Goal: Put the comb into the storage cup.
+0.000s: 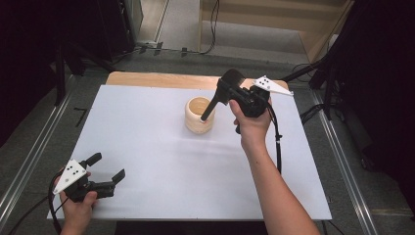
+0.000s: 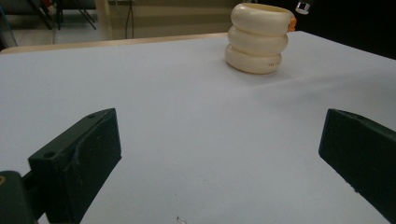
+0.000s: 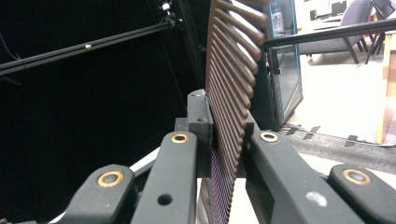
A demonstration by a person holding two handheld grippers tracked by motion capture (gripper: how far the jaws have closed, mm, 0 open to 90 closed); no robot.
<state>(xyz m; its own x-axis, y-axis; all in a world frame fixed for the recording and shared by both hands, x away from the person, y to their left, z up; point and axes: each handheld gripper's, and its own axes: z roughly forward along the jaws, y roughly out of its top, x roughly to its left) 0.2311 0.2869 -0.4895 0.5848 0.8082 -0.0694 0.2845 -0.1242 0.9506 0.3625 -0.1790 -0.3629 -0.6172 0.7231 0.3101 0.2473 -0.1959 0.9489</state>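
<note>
the right gripper [image 1: 230, 90] is clenched on a brown comb [image 3: 233, 88]; lower its handle straight into the cream ribbed holder [image 1: 199, 114] before letting go, while the left gripper [image 1: 105, 169] rests released, jaws wide

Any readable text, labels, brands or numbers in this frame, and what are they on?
Nothing can be read here.
Cream ringed holder: a small dark mark low on its side in the left gripper view, too small and blurred to read.
Grey plates on the left gripper and the right gripper: black dots, no letters.
Brown comb: no marking visible.
</note>
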